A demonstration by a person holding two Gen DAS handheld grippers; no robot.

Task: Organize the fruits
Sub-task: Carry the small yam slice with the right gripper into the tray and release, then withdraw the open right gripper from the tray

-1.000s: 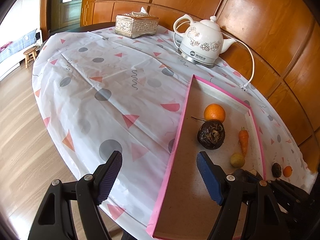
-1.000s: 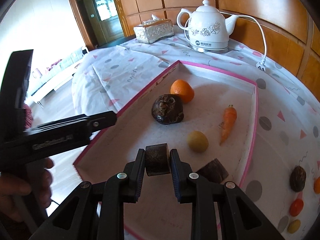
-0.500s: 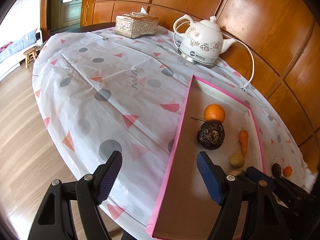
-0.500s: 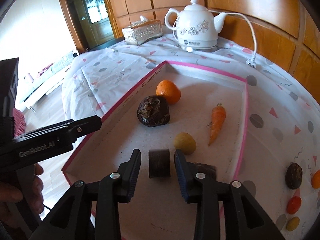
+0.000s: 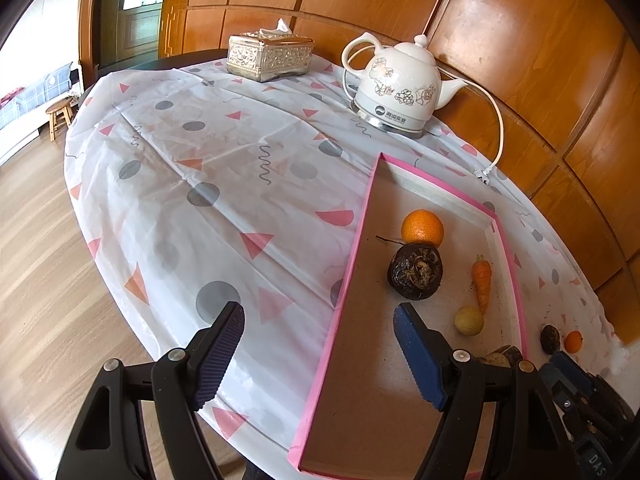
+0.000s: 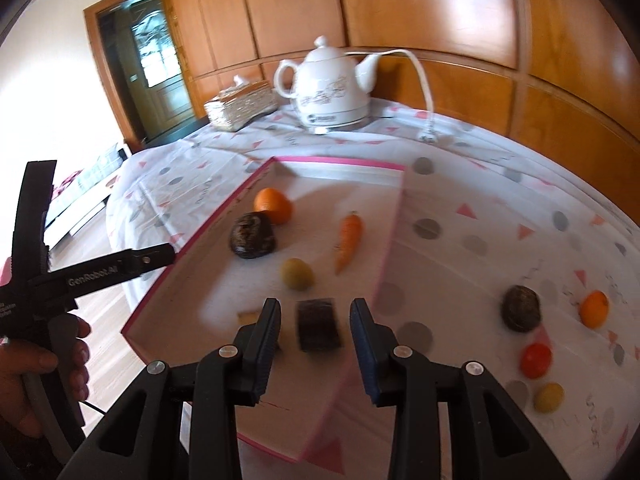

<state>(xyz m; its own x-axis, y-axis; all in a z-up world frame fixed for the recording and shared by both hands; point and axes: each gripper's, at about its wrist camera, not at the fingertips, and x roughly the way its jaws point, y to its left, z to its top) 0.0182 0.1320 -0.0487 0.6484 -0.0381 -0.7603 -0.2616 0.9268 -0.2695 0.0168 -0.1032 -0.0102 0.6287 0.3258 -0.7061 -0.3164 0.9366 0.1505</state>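
Note:
A pink-edged cardboard tray (image 5: 348, 272) (image 6: 390, 236) lies on the table. In it are an orange (image 5: 422, 228) (image 6: 273, 205), a large dark round fruit (image 5: 415, 271) (image 6: 252, 236), a carrot (image 5: 482, 280) (image 6: 349, 238), a yellow-green fruit (image 5: 469, 321) (image 6: 297, 274) and a dark brown piece (image 6: 319, 323). My right gripper (image 6: 315, 342) is open, with the brown piece lying on the tray between its fingers. My left gripper (image 5: 318, 354) is open and empty over the tray's left rim.
On the cloth right of the tray lie a dark fruit (image 6: 521, 307), a small orange (image 6: 594, 308), a red fruit (image 6: 535, 360) and a yellow fruit (image 6: 549, 397). A white kettle (image 5: 398, 90) with its cord and a tissue box (image 5: 270, 54) stand at the back.
My right gripper opened and let go of the dark brown piece, which now lies in the tray. The right gripper has drawn back and swung right. The left gripper has not moved.

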